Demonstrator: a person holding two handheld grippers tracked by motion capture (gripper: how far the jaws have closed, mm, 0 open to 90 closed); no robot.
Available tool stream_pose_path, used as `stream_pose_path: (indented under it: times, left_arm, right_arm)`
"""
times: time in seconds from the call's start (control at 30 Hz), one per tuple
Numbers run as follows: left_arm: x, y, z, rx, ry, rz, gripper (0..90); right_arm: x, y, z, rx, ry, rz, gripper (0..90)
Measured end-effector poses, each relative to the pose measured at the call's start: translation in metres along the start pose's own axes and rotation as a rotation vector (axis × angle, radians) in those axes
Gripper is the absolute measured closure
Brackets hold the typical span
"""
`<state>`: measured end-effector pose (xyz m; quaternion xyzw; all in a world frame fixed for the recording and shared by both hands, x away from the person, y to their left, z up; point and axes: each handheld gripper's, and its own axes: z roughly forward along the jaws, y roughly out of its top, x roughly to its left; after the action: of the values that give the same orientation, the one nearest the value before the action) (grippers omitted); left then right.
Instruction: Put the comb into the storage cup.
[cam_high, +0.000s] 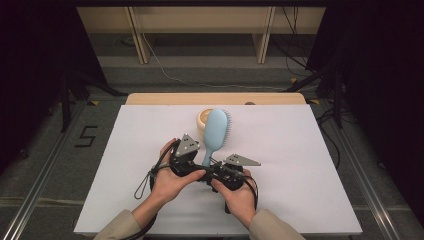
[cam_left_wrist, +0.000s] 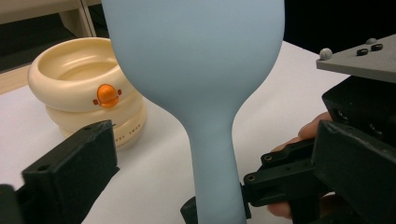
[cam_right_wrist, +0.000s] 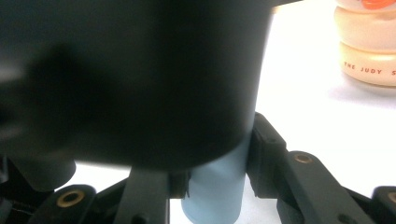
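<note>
Nearest the bottom of the high view, two beige sleeves lead up to the person's hands, which meet at the middle of the white counter (cam_high: 300, 190). The right tongs (cam_high: 214, 165), with a grey three-cornered plate on top, are clamped on the end of the handle of a light blue hairbrush (cam_high: 216, 131). In the right gripper view, the black jaws press the pale blue handle (cam_right_wrist: 212, 193) from both sides, and a large dark blurred shape covers much of the picture above them.

The left tongs (cam_high: 196, 161) sit just beside the right ones, on the left of the handle. In the left gripper view, their jaws stand wide, one at the lower left and one at the right, with the brush handle (cam_left_wrist: 217, 163) rising between them and touching neither. There the right tongs (cam_left_wrist: 219, 205) grip the handle low down.

Farther off, the brush head points away from the person, bristles showing along its right edge. It leans over a cream ringed bowl (cam_left_wrist: 84, 88) with a small orange duck figure (cam_left_wrist: 107, 95) on its side. Beyond that lies the wooden far edge of the counter (cam_high: 165, 98), then grey floor and light wooden furniture legs.
</note>
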<state>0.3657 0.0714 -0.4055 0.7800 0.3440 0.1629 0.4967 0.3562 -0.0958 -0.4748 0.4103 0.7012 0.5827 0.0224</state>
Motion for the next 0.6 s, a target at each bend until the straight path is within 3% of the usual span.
stream_pose_path:
  times: [0.27, 0.6]
  left_arm:
    - [0.005, 0.005, -0.007, -0.014, 0.003, 0.009, 0.0]
    - [0.009, 0.011, -0.013, -0.037, -0.005, -0.014, 0.0]
  right_arm:
    - [-0.001, 0.000, 0.000, -0.002, 0.001, -0.004, 65.5]
    - [-0.001, -0.001, 0.000, 0.000, 0.002, 0.010, 65.5]
